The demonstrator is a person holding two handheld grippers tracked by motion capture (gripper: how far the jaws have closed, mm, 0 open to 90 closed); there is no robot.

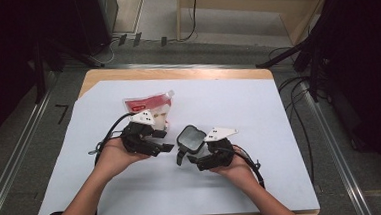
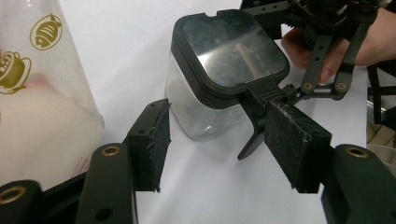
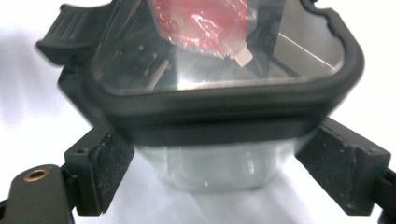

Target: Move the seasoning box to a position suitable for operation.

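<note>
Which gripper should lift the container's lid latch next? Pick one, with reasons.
Left, probably. The left gripper is open, its fingers flanking the lid latch; the right gripper clamps the container body, steadying it.

A wooden table point(image 1: 176, 72) carried a white sheet point(image 1: 260, 133) that covered nearly all of its top, leaving a bare strip of wood along the twelve o'clock edge. Near the sheet's centre stood a clear container with a black lid point(image 1: 190, 138). Toward ten o'clock from it, close by, lay a red-and-white spouted pouch point(image 1: 151, 106), its spout pointing toward one o'clock.
</note>
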